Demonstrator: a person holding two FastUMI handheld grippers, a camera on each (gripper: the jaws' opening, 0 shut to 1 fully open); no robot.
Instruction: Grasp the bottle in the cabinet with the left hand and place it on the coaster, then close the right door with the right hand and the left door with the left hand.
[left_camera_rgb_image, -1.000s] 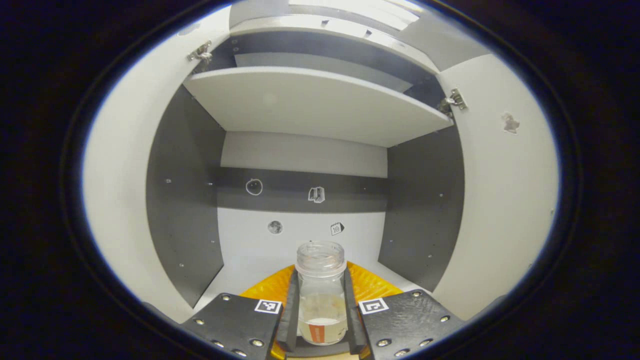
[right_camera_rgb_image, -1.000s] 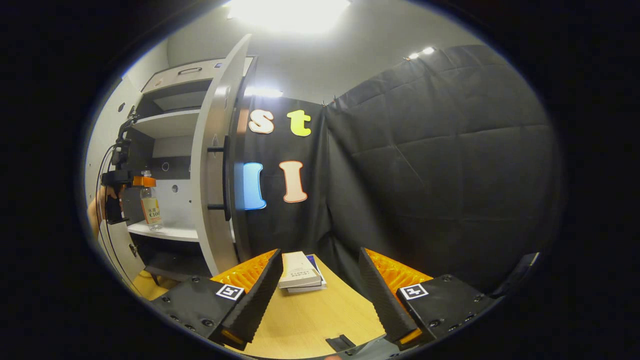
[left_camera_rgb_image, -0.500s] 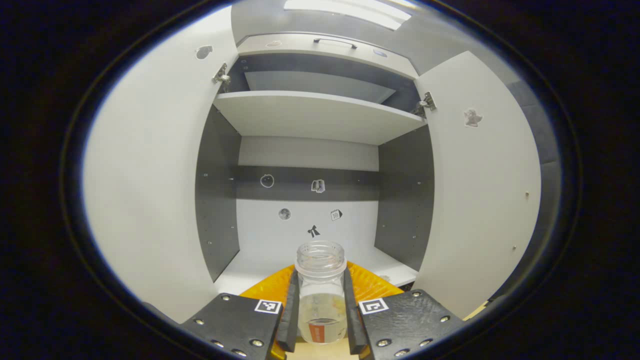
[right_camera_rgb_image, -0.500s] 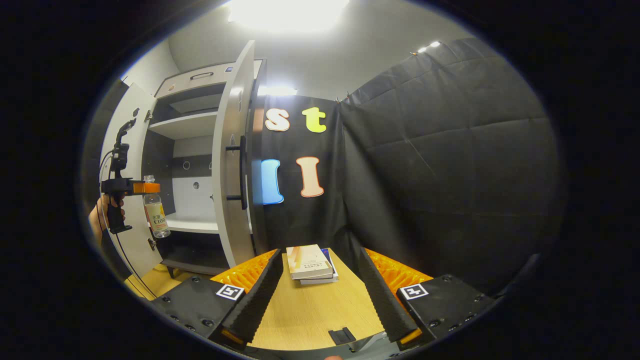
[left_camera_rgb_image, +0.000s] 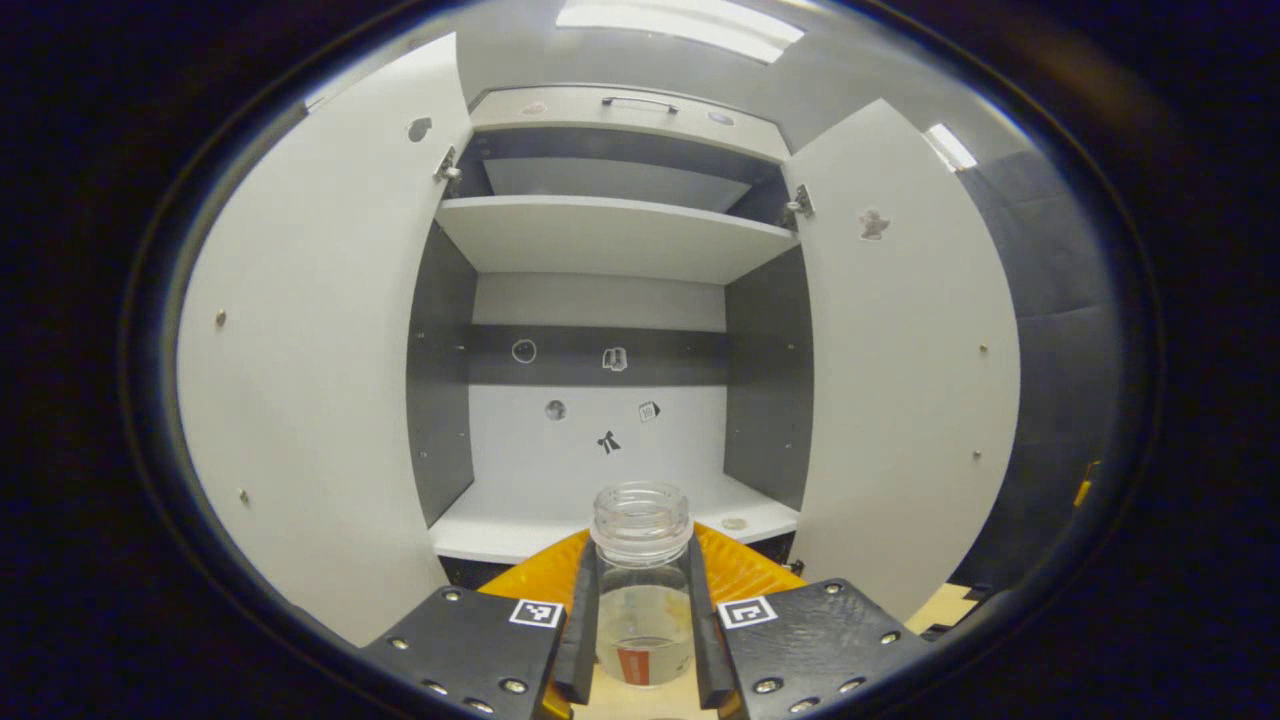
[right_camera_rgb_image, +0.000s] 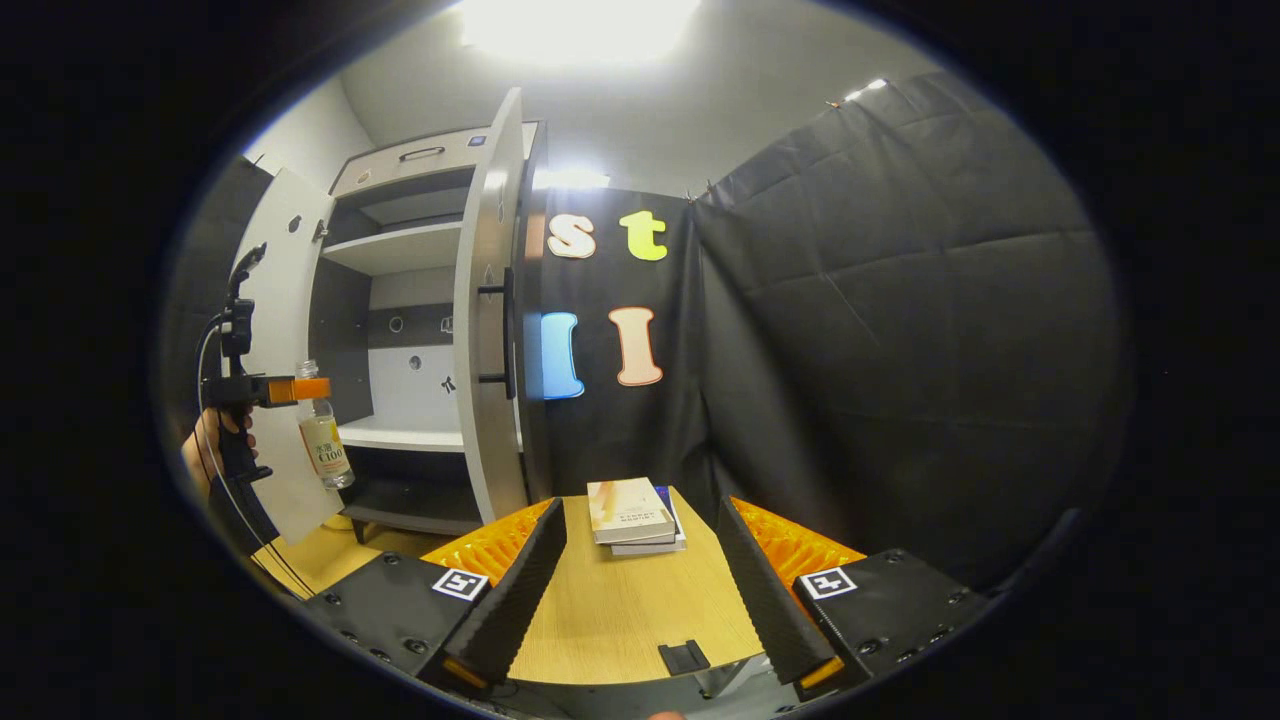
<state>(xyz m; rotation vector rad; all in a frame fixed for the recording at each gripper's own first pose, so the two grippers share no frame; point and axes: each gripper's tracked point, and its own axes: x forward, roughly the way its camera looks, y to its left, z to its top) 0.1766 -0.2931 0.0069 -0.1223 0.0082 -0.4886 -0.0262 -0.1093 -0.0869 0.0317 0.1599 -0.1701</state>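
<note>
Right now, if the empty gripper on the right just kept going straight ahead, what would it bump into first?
Probably the stack of books on the wooden table: it lies straight ahead between the open right gripper fingers. Depth is hard to judge.

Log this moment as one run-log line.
left gripper: shut on bottle, outside cabinet | right gripper: open, over table | both doors open

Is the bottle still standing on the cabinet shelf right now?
No, the bottle hangs in the air in front of the open cabinet, clamped at its neck by the left gripper, clear of the shelf.
</note>
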